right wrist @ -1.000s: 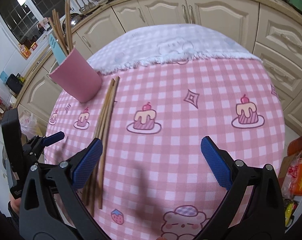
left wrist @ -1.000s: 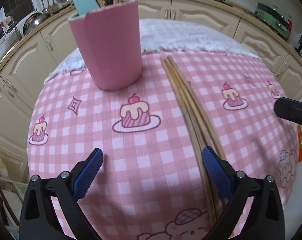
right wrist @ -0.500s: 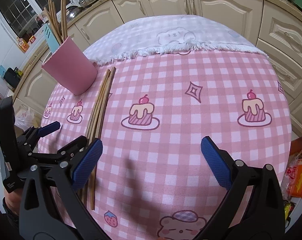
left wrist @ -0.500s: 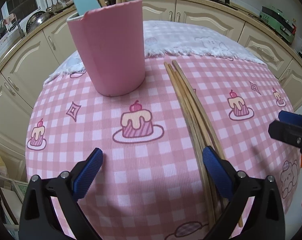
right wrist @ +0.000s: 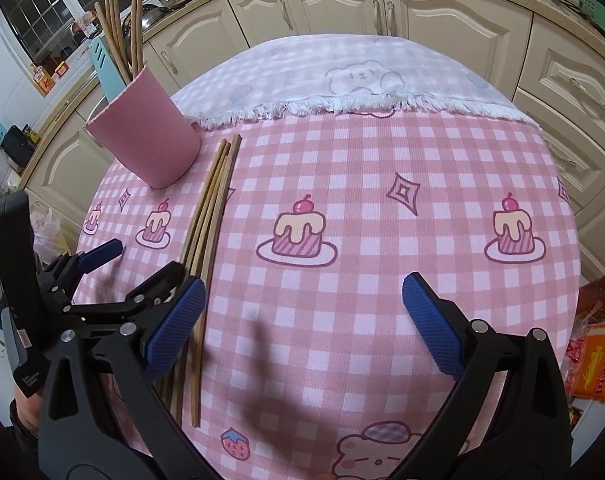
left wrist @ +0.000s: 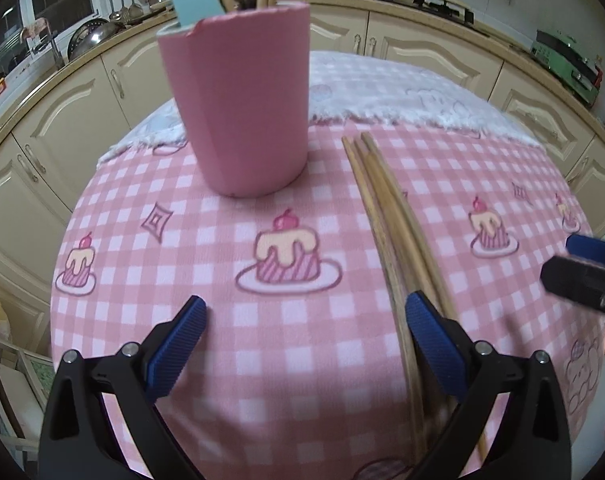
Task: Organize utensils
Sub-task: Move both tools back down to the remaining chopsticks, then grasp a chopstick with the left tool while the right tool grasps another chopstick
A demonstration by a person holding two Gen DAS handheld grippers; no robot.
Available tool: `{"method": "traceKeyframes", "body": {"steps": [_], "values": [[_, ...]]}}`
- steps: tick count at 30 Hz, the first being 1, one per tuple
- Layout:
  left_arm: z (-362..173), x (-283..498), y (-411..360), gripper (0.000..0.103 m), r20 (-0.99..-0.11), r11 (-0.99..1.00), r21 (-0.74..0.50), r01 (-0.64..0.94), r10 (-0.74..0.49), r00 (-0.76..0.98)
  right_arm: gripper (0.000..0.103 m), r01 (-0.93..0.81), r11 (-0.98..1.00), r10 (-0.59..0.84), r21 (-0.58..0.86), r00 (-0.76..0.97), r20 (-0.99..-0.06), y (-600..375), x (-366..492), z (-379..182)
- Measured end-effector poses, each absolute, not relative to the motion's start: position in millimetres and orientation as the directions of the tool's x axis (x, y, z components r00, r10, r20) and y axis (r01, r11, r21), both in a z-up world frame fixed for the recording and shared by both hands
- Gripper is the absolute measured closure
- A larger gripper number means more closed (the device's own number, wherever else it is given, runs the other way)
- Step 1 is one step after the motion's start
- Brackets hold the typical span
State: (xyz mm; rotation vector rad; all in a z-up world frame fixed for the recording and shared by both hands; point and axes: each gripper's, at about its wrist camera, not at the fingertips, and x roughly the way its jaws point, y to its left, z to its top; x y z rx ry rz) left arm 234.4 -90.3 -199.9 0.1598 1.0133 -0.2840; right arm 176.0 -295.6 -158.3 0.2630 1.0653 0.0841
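A bundle of wooden chopsticks [left wrist: 386,200] lies lengthwise on the pink checked tablecloth [left wrist: 286,352], right of a pink utensil holder [left wrist: 242,108] that holds a teal spatula and more chopsticks. My left gripper [left wrist: 302,340] is open and empty, low over the cloth, its right finger over the chopsticks' near part. In the right wrist view the chopsticks [right wrist: 212,208] and holder [right wrist: 146,136] sit at the left. My right gripper [right wrist: 298,320] is open and empty over the cloth's middle. The left gripper [right wrist: 130,264] shows there beside the chopsticks.
The table is small and round, with a white fringed cloth [right wrist: 354,76] at its far side. Cream kitchen cabinets [right wrist: 442,20] curve behind. Orange packets [right wrist: 598,360] lie off the right edge. The right gripper's finger [left wrist: 582,272] enters the left wrist view at the right.
My left gripper has moved forward toward the holder and chopsticks. My right gripper has moved forward and a little lower. Both stay open.
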Motion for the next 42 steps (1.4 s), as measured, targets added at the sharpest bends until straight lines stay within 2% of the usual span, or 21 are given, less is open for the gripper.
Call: {"method": "traceKeyframes", "body": {"steps": [2,5,9,15,19,27,30,32,34,38,40,41,42], "values": [[-202.4,229.9,-93.3,0.01,-0.851,0.945,0.042,0.325,-0.137,0.507,0.006,0.062,0.968,0.186,0.244,0.478,-0.859,-295.6,176.8,-160.1],[-202.1,234.2,-92.4,0.01,-0.852,0.944,0.023,0.329,-0.153,0.5,0.006,0.065,0.969,0.18,0.237,0.468,-0.865,-294.8,178.6,-162.6],[-197.7,239.3,-85.2,0.023,-0.853,0.936,0.01,0.353,-0.176,0.492,0.006,0.026,0.977,0.178,0.213,0.455,-0.872,-278.9,186.4,-160.5],[-195.5,240.2,-72.6,0.024,-0.852,0.914,0.017,0.405,-0.199,0.484,0.007,-0.033,0.988,0.149,0.149,0.418,-0.896,-247.4,202.9,-167.8],[-195.3,237.5,-68.2,0.023,-0.848,0.913,0.018,0.408,-0.203,0.49,0.021,-0.037,0.997,0.082,0.074,0.387,-0.919,-235.2,209.0,-179.0],[-195.1,235.8,-69.1,0.023,-0.845,0.9,0.041,0.434,-0.2,0.496,0.024,-0.057,0.998,0.057,0.039,0.37,-0.927,-225.2,215.8,-185.4],[-195.3,238.1,-68.7,0.023,-0.846,0.896,0.042,0.441,-0.202,0.493,0.031,-0.053,0.999,0.022,0.003,0.37,-0.929,-221.9,223.9,-183.6],[-195.0,239.4,-68.1,0.023,-0.849,0.894,0.042,0.445,-0.203,0.488,0.044,-0.051,0.999,0.023,0.004,0.368,-0.929,-224.3,226.8,-181.9],[-194.5,243.0,-70.3,0.023,-0.852,0.892,0.047,0.45,-0.199,0.484,0.051,-0.032,0.999,0.034,0.024,0.363,-0.931,-230.6,231.7,-179.9],[-194.5,253.6,-77.9,0.024,-0.865,0.879,0.055,0.474,-0.195,0.462,0.051,-0.047,0.998,0.058,0.044,0.349,-0.935,-231.7,254.6,-179.6],[-193.6,259.1,-81.9,0.032,-0.874,0.866,0.036,0.498,-0.214,0.436,0.051,-0.07,0.995,0.087,0.067,0.343,-0.935,-227.3,267.1,-179.3],[-193.2,261.1,-84.3,0.036,-0.877,0.86,0.03,0.509,-0.222,0.426,0.055,-0.083,0.994,0.089,0.064,0.34,-0.936,-224.1,273.6,-180.3],[-192.0,261.8,-86.7,0.046,-0.88,0.852,0.028,0.523,-0.227,0.418,0.058,-0.098,0.995,0.065,0.033,0.346,-0.936,-217.9,278.7,-181.2]]}}
